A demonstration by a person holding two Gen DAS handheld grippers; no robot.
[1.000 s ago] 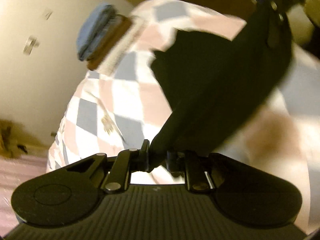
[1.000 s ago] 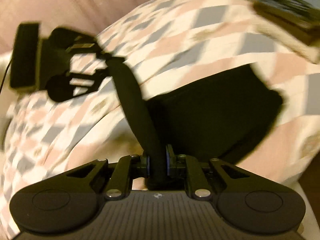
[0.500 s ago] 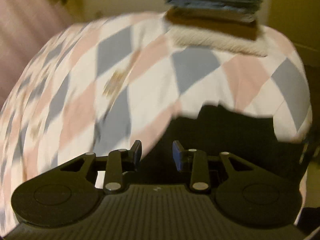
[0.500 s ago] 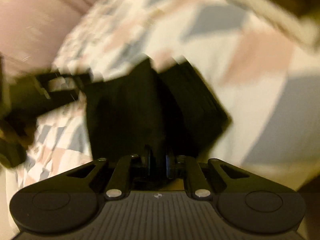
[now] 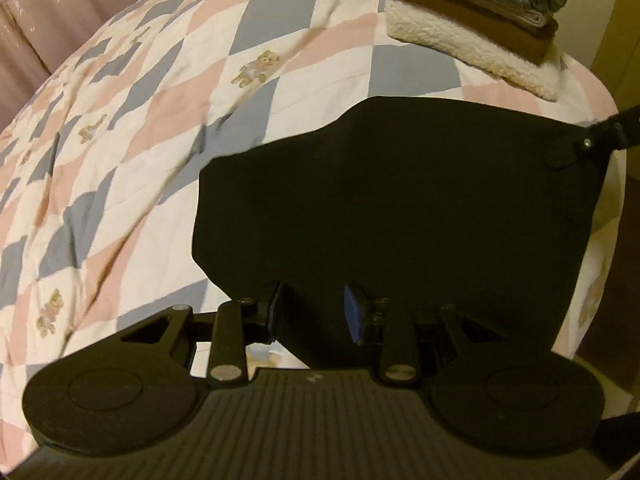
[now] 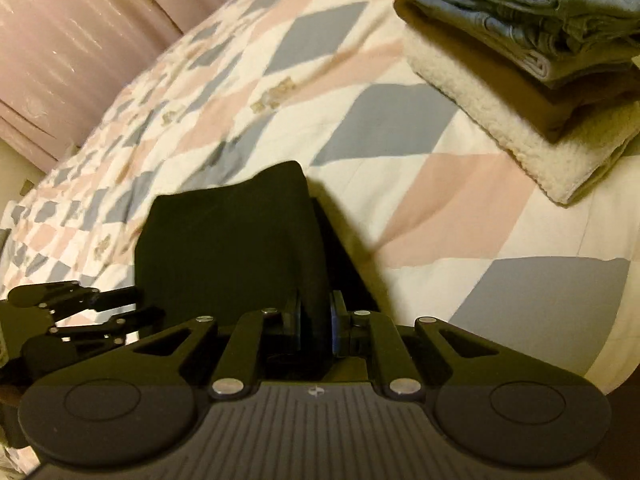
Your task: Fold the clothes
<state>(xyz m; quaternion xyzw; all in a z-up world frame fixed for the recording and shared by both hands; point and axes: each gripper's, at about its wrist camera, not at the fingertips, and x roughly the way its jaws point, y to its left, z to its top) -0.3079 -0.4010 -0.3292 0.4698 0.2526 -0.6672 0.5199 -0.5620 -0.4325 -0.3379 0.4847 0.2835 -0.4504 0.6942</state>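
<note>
The black garment (image 5: pixel 392 208) lay folded on the bed (image 5: pixel 160 128); left tool (image 5: pixel 316 316) wide, right tool (image 6: pixel 316 320) pinching its edge, stacking left

The folded garment (image 5: pixel 392 208) lies flat on the quilt (image 5: pixel 168 92) near the bed's front edge, just ahead of my left gripper (image 5: pixel 314 312), whose fingers stand apart over its near edge. My right gripper (image 6: pixel 316 320) pinches a fold of it at the garment's right end. Behind the garment, towards the bed's far right corner, sits the stack of folded clothes (image 5: pixel 480 4). The curtain (image 6: pixel 72 40) hangs beyond the bed's far left side.
</note>
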